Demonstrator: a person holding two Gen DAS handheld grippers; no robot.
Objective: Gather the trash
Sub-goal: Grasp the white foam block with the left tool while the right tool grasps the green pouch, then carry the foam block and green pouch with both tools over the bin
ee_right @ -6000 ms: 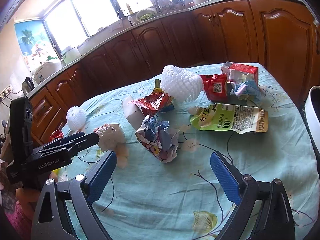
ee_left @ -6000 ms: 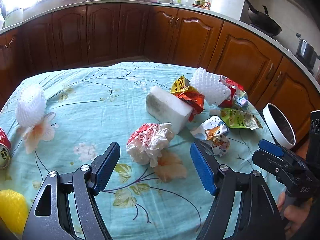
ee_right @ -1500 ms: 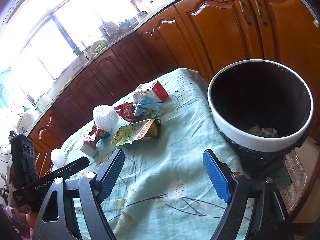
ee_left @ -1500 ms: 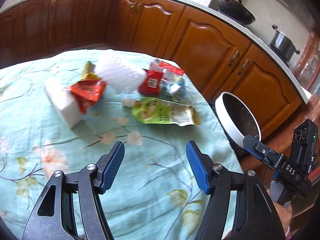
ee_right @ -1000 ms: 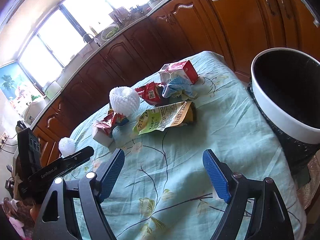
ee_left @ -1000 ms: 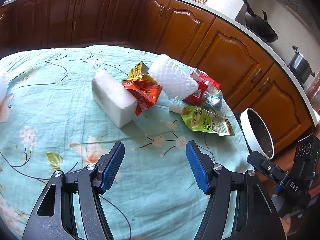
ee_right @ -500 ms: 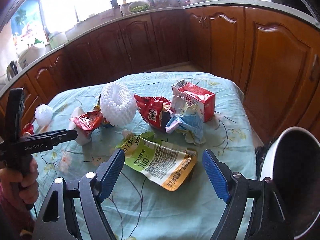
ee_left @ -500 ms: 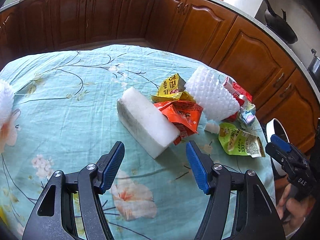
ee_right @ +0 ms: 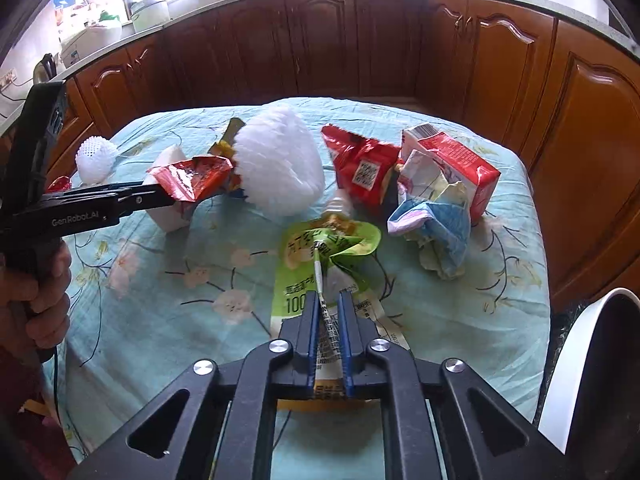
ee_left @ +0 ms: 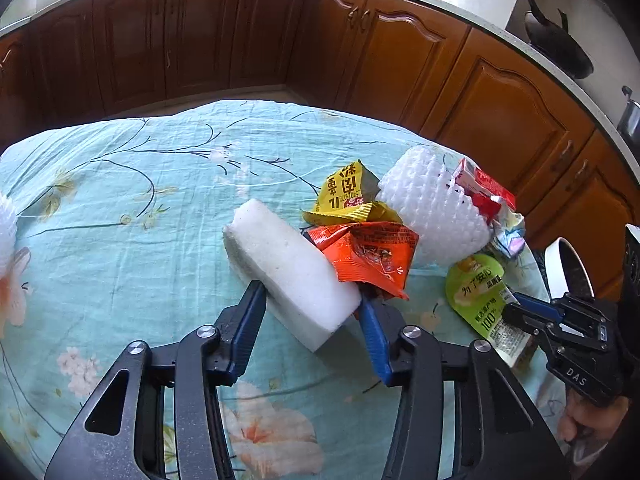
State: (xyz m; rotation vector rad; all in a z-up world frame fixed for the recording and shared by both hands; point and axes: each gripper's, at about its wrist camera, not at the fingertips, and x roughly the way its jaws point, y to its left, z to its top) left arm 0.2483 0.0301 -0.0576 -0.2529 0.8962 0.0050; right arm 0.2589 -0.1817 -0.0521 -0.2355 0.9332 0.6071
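- Your left gripper (ee_left: 310, 306) has its fingers pressed on both long sides of the white foam block (ee_left: 290, 266), which lies on the tablecloth (ee_left: 120, 240) and is squeezed across its narrow width, probably for a firm hold.
- An orange wrapper (ee_left: 370, 256) leans on the block and may get dragged along.
- Your right gripper (ee_right: 329, 312) is pinched nearly closed on the green pouch (ee_right: 324, 268), folding it at the near end.
- The bin (ee_right: 588, 364) waits at the right table edge.

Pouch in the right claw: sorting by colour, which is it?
Green pouch, yellow bottom edge; clearest in the right wrist view.
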